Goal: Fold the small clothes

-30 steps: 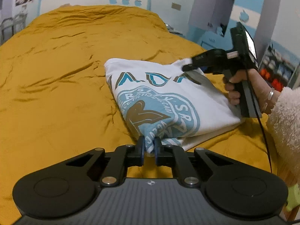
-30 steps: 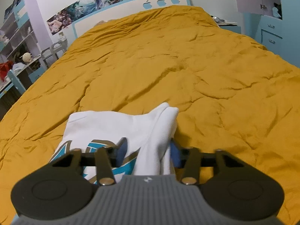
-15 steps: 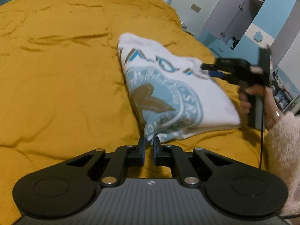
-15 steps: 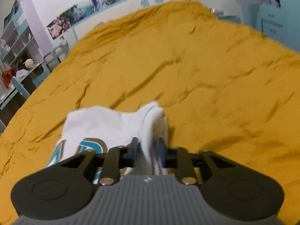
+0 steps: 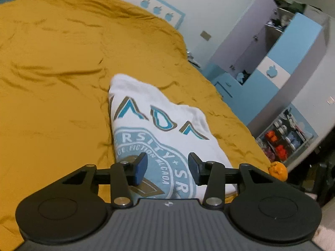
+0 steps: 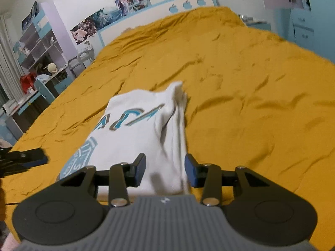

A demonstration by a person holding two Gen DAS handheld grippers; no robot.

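While its jaws stand apart over the print, the left gripper [image 5: 167, 167] holds nothing — the right gripper [image 6: 165, 170] is likewise spread, the folded white shirt [image 5: 165, 129] lying between its fingers. The shirt rests on the mustard bedspread [image 5: 52, 83]; beyond the shirt, an open shelf [image 5: 286, 136] holds orange and pale items too blurred to identify.
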